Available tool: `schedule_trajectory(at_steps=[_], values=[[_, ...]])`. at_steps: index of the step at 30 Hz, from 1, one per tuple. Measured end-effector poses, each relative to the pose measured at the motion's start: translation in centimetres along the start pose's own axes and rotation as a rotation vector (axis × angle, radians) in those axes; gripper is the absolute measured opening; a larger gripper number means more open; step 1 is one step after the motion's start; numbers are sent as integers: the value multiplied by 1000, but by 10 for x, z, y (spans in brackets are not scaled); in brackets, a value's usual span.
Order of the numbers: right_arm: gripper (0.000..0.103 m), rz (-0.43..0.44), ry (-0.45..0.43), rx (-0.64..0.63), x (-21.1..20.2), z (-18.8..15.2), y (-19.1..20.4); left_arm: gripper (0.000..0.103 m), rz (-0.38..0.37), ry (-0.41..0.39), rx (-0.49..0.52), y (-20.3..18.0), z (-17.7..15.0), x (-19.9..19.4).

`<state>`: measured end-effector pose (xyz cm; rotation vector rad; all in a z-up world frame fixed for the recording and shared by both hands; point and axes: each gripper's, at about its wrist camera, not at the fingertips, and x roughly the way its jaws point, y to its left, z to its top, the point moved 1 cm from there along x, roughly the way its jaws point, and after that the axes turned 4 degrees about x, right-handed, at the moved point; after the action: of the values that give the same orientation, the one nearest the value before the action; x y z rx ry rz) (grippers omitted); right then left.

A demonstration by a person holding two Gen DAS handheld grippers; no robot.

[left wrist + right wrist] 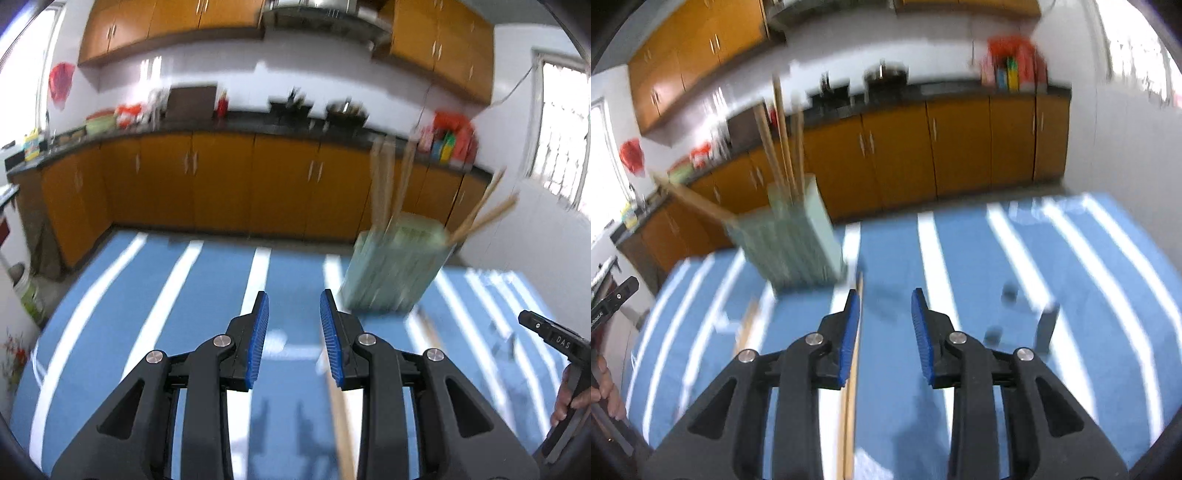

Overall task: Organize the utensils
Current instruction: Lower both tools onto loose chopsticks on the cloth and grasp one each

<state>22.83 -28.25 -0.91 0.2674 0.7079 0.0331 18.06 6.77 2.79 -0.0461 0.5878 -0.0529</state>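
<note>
A pale green utensil holder (395,266) stands on the blue striped table, with several wooden chopsticks (384,184) sticking up from it. It also shows in the right wrist view (798,236) with its chopsticks (783,140). My left gripper (294,325) is open and empty, left of the holder; a loose chopstick (341,417) lies on the table under its right finger. My right gripper (885,321) is open and empty, right of the holder; a loose chopstick (851,387) lies under its left finger. Both views are blurred.
The blue and white striped tablecloth (166,295) covers the table. Another loose chopstick (748,325) lies left of my right gripper. Small dark objects (1045,325) stand on the table to its right. Orange kitchen cabinets (221,181) lie beyond the far edge.
</note>
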Motion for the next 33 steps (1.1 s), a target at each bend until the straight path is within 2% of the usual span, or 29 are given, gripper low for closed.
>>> schedule_trajectory(at_steps=[3,5,12,23,26,30,33], values=[[18,20,116,3,30,-39,-1,30,-5,79,-2,2,-31,14],[17,45,163,2,40,-56,4,30,-22,123,-13,1,-48,21],[15,56,230,-53,58,-84,29,30,-76,206,-14,-8,-82,31],[11,-4,224,-89,66,-84,28,30,-118,245,5,-20,-92,39],[8,-84,197,-112,66,-83,27,30,-137,261,9,-26,-94,43],[8,-167,167,-2,67,-72,3,30,-169,277,30,-34,-97,43],[8,-167,166,28,66,-70,-8,29,-173,287,50,-39,-99,46]])
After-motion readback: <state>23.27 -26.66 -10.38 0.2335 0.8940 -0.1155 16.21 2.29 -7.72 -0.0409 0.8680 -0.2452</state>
